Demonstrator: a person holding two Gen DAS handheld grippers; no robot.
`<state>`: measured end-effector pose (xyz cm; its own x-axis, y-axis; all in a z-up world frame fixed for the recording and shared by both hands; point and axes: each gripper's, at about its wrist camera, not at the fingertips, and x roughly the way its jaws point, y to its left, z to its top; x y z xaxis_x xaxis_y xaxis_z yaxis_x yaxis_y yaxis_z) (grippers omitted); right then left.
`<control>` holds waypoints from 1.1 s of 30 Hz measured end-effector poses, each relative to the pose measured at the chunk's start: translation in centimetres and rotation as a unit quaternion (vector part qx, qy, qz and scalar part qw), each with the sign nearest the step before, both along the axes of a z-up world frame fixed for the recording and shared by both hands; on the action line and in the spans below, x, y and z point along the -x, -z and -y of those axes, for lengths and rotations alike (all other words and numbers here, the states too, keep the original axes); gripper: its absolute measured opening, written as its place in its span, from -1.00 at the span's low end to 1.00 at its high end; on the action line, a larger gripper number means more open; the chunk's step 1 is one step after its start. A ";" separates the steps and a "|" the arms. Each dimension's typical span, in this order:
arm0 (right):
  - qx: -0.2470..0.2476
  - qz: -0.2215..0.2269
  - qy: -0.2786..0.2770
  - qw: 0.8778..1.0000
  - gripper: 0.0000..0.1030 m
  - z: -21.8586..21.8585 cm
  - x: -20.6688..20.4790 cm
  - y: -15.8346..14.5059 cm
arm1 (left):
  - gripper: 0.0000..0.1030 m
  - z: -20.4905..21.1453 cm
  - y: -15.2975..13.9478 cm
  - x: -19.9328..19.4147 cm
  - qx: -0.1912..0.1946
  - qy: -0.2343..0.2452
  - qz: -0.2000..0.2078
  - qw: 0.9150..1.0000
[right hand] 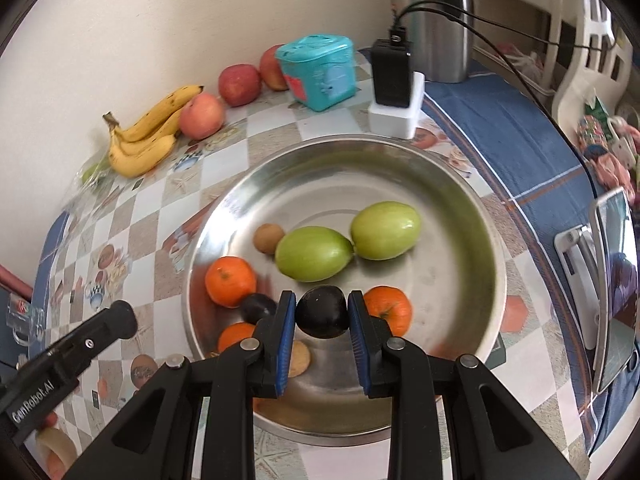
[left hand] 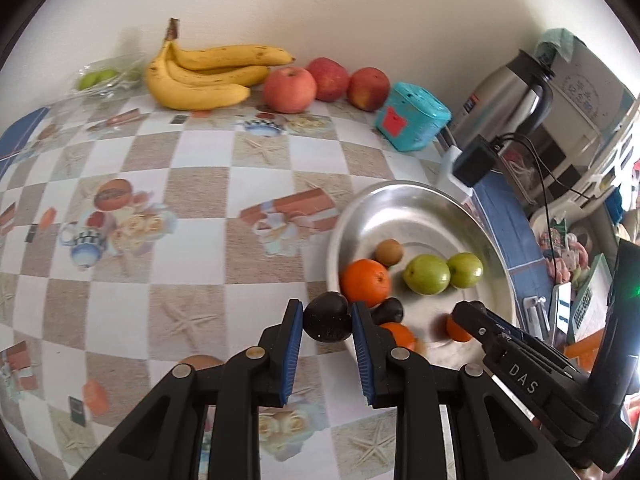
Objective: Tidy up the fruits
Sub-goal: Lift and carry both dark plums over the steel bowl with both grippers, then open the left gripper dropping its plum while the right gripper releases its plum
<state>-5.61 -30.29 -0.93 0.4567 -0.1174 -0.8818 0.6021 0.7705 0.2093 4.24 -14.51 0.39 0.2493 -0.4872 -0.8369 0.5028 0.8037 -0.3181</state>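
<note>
A steel bowl [right hand: 472,248] holds two green fruits [right hand: 314,254], a small brown fruit [right hand: 269,238], several oranges [right hand: 230,280] and a dark plum [right hand: 256,307]. My left gripper [left hand: 327,318] is shut on a dark plum [left hand: 327,317], just left of the bowl's rim [left hand: 340,216]. My right gripper [right hand: 322,312] is shut on another dark plum [right hand: 322,312] over the bowl's near side. The right gripper shows in the left wrist view [left hand: 472,316], the left one in the right wrist view [right hand: 120,318].
Bananas [left hand: 200,76], three red apples [left hand: 289,89] and a bag of green fruit [left hand: 96,79] lie along the back wall. A teal box [left hand: 412,122], a charger [left hand: 474,160], a steel kettle [left hand: 504,96] and a phone on a stand [right hand: 612,280] sit to the right.
</note>
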 end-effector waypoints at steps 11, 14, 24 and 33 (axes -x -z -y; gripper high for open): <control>-0.011 -0.015 -0.009 1.000 -0.46 0.0 -0.4 0.9 | -0.47 2.2 1.2 0.1 0.009 0.021 0.000 1.000; -0.013 -0.022 -0.013 1.000 -0.46 -0.1 -0.6 1.2 | -0.47 2.6 1.5 0.2 0.007 0.027 0.001 1.000; -0.013 -0.026 -0.014 0.999 -0.46 -0.2 -0.7 1.2 | -0.42 3.0 1.9 0.4 0.002 0.034 0.000 0.999; -0.014 -0.024 -0.013 1.000 -0.46 -0.1 -0.7 1.1 | -0.21 2.8 1.6 0.2 0.004 0.032 0.001 0.999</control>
